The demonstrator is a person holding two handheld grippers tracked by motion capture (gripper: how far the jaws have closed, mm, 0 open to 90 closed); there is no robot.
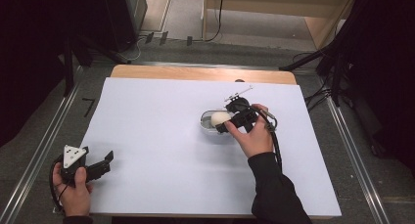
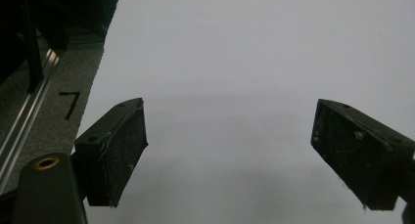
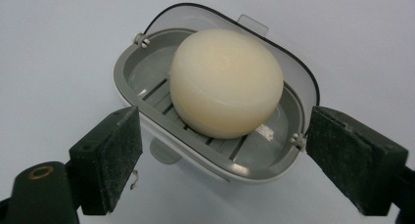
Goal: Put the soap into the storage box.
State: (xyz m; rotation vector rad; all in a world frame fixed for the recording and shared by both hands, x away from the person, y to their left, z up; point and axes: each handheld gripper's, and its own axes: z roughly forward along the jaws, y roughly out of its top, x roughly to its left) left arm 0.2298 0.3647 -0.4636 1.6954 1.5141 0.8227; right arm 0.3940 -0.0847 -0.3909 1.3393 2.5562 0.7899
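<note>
Beside the soap dish (image 3: 147, 75), my right gripper (image 3: 222, 145) stands open, holding nothing; the soap (image 3: 226, 82) lies inside it. My left gripper (image 2: 230, 150), well apart, gapes wide, empty.

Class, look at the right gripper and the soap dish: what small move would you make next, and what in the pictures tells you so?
Probably draw the right gripper back and up, away from the soap dish. The pale round soap already sits on the dish's slatted tray, and the gripper's jaws stand apart on either side of the dish's near rim with nothing gripped. The left gripper rests open over the bare white table.
</note>
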